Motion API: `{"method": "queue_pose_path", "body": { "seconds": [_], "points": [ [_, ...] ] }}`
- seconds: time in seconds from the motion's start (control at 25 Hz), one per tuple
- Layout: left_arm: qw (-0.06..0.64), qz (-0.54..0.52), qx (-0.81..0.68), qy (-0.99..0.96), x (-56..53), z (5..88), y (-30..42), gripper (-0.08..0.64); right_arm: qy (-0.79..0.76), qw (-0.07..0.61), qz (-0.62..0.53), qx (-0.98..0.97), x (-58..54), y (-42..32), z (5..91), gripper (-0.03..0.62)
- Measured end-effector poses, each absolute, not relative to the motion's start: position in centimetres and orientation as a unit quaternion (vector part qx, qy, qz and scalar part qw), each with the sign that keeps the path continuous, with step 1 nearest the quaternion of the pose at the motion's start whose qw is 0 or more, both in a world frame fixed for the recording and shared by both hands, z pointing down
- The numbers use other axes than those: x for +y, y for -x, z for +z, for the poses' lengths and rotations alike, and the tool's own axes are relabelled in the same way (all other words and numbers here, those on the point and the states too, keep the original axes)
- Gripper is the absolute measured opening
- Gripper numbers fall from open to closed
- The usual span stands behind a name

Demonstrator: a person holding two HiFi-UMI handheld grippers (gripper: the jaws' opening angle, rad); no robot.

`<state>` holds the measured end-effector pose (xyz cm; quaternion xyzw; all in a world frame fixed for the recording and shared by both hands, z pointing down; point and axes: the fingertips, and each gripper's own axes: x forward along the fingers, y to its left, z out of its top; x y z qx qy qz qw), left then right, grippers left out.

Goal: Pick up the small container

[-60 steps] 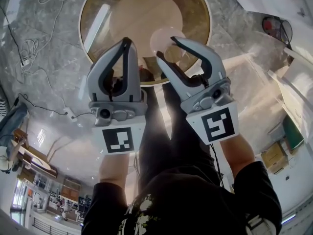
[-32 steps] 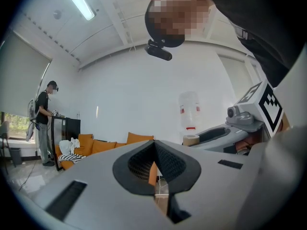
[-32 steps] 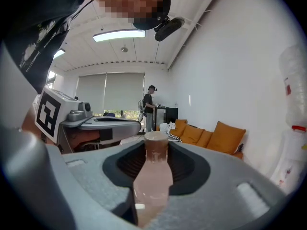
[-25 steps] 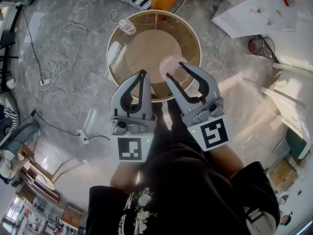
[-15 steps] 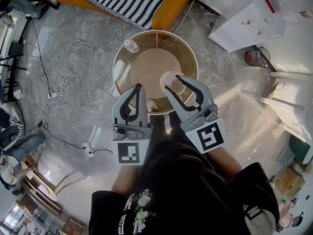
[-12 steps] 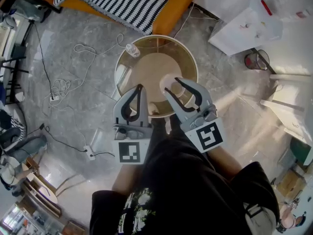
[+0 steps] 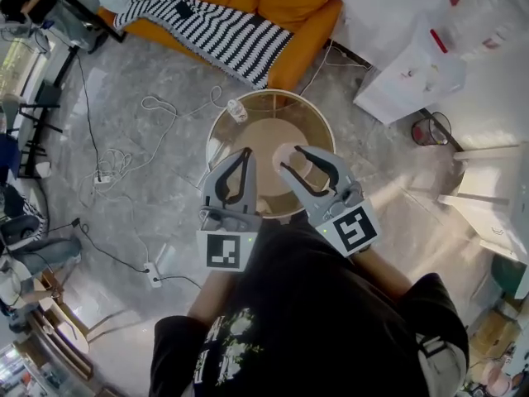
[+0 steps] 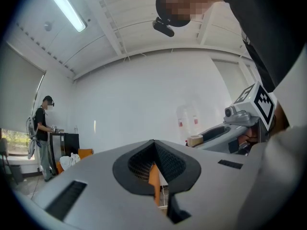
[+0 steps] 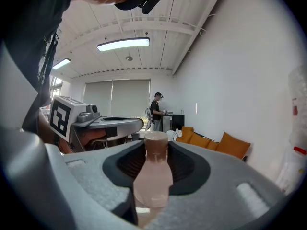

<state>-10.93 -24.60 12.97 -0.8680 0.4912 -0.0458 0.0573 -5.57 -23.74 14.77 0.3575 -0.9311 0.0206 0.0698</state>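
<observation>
Pink small container (image 9: pixel 152 176) clamped by right gripper (image 7: pixel 289 159), left gripper (image 8: pixel 154 147) (closed)

In the head view, the right gripper (image 7: pixel 290 160) covers most of the small container (image 7: pixel 285 153); only a pale patch shows. The round table (image 7: pixel 273 96) has its near rim hidden behind both grippers. A small object (image 7: pixel 237 111) on its far rim, perhaps a bottle, is too small to tell.

Above the round bench (image 7: pixel 312 127), the two claws are held out side by side, the left claw (image 7: pixel 245 151) pointing level with its jaws pressed together and empty, the right claw (image 7: pixel 292 160) just beside it, tipped slightly downward, jaws clamped on the small container (image 9: pixel 152 176).
</observation>
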Motion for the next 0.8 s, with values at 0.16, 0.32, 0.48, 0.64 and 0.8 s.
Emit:
{"method": "queue_pose_path", "body": {
  "seconds": [0.16,0.32,0.48,0.64,0.8],
  "points": [
    [0.062,-0.042,0.484,0.872,-23.7,11.2,11.1,-0.003,-0.349,0.069,0.013,-0.934,-22.8,6.0,12.9,0.135],
    [0.059,-0.038,0.489,0.869,-23.4,10.4,11.4,-0.003,-0.344,0.063,0.016,-0.937,-22.7,5.8,11.8,0.135],
    [0.072,-0.036,0.495,0.865,-23.7,9.2,11.6,-0.003,-0.347,0.060,0.014,-0.936,-23.1,5.2,11.4,0.133],
    [0.077,-0.032,0.497,0.864,-23.5,8.5,11.9,-0.003,-0.348,0.065,0.008,-0.935,-23.0,5.5,11.0,0.133],
    [0.079,-0.035,0.498,0.863,-23.4,8.6,11.7,-0.003,-0.347,0.064,0.007,-0.936,-22.7,5.3,10.9,0.133]
  ]
}}
